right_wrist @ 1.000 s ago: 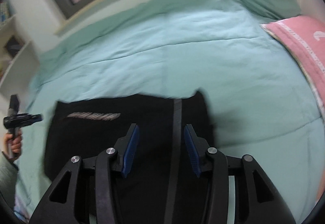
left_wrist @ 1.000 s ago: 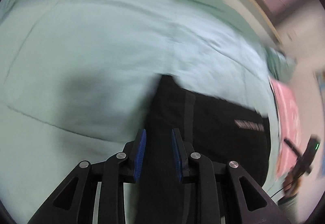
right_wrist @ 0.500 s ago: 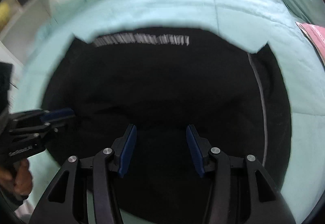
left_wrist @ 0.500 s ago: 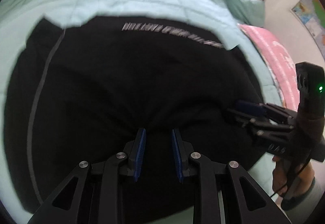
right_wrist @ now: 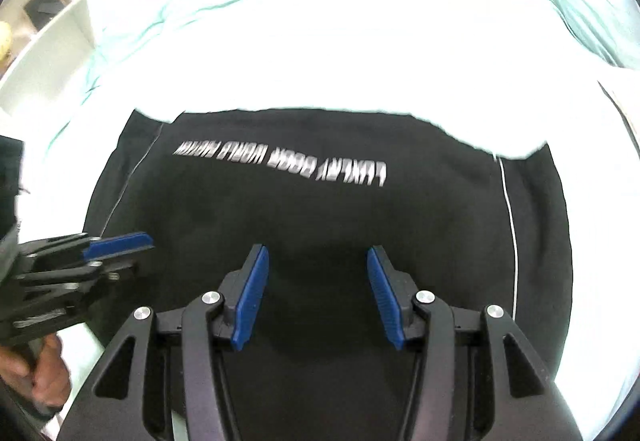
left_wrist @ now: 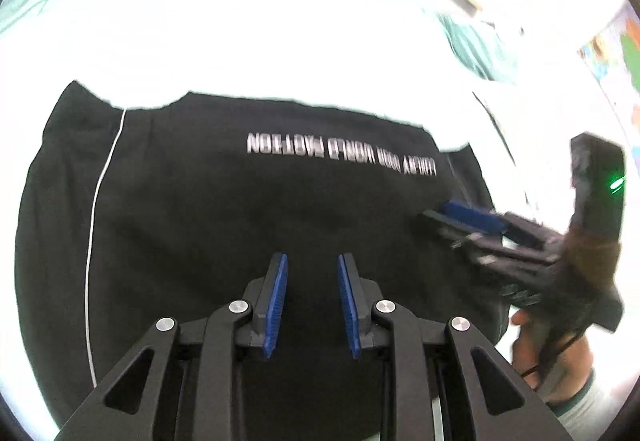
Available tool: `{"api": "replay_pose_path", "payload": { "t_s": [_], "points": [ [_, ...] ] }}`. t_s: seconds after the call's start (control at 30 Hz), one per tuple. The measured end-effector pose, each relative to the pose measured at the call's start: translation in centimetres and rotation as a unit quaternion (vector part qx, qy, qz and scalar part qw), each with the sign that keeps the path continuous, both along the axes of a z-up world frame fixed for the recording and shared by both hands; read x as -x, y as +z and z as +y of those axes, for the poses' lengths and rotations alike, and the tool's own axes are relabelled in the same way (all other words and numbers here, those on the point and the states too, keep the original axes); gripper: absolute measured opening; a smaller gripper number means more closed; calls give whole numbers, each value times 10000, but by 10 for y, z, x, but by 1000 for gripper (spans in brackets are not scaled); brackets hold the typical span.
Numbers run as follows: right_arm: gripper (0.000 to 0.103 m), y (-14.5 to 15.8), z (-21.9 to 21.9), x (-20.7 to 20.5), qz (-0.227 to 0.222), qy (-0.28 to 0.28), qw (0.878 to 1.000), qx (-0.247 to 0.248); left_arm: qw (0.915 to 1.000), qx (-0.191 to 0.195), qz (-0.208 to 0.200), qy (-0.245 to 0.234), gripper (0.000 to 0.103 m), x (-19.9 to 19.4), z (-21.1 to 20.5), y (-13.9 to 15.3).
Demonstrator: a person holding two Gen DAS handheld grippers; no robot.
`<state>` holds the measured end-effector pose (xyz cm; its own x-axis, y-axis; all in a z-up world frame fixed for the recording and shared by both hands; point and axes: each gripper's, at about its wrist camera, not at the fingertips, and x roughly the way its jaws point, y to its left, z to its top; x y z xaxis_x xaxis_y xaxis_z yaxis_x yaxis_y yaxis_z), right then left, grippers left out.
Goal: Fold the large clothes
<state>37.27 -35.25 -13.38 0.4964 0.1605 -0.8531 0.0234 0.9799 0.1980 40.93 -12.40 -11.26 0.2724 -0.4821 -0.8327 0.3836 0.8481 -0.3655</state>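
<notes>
Mint-green bed (left_wrist: 240, 41) carries the black garment (left_wrist: 240, 221), which one second ago was seen from far and now fills both views, so both tongs have come down for the next fold. It lies flat, folded (white lettering upside down). Left gripper (left_wrist: 311, 301) and right gripper (right_wrist: 316, 299) are spread, holding nothing.
</notes>
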Motion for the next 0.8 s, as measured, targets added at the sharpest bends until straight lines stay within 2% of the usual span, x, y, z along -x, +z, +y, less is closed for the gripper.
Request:
{"api": "replay_pose_path", "payload": {
  "t_s": [0.07, 0.13, 0.17, 0.2, 0.27, 0.33, 0.4, 0.5, 0.57, 0.6, 0.63, 0.7, 0.73, 0.8],
  "points": [
    [55, -20, -1, -23, 152, -119, 9998, 80, 9998, -112, 93, 135, 26, -17, -2, -12],
    [55, -45, 0, -40, 549, -116, 9984, -90, 9967, 10, 749, 314, 26, -44, 3, -47],
    [55, -58, -1, -44, 661, -110, 9977, -111, 9909, 294, 1196, 539, 26, -56, 12, -69],
    [55, -66, 0, -47, 675, -90, 9977, -52, 9848, 567, 1465, 741, 23, -65, 22, -80],
    [55, -68, 3, -46, 646, -75, 9979, 43, 9798, 772, 1641, 840, 18, -70, 33, -79],
    [55, -59, 5, -40, 576, -53, 9983, 33, 9829, 850, 1483, 679, 18, -65, 38, -68],
    [55, -44, 4, -25, 456, -64, 9989, -128, 9874, 767, 1304, 461, 18, -52, 44, -51],
    [55, -17, 1, 4, 237, -2, 9979, -607, 9933, 617, 963, 141, 19, -18, 53, -24],
    [61, -2, 4, 30, 132, 58, 9975, -685, 9952, 559, 802, -6, 20, 3, 59, -11],
    [69, 1, 5, 38, 130, 57, 9979, -629, 9959, 516, 732, -105, 23, 18, 63, -4],
    [70, 4, 9, 52, 115, 59, 9983, -567, 9962, 486, 711, -148, 25, 25, 65, -2],
    [72, 3, 12, 68, 159, 50, 9988, -466, 9974, 229, 686, -10, 44, 43, 71, -6],
    [72, -1, 13, 75, 235, 38, 9992, -325, 9975, 100, 695, 78, 48, 47, 71, -12],
    [72, -16, 15, 81, 434, 5, 9990, -105, 9971, -120, 730, 162, 49, 53, 73, -32]
  ]
}}
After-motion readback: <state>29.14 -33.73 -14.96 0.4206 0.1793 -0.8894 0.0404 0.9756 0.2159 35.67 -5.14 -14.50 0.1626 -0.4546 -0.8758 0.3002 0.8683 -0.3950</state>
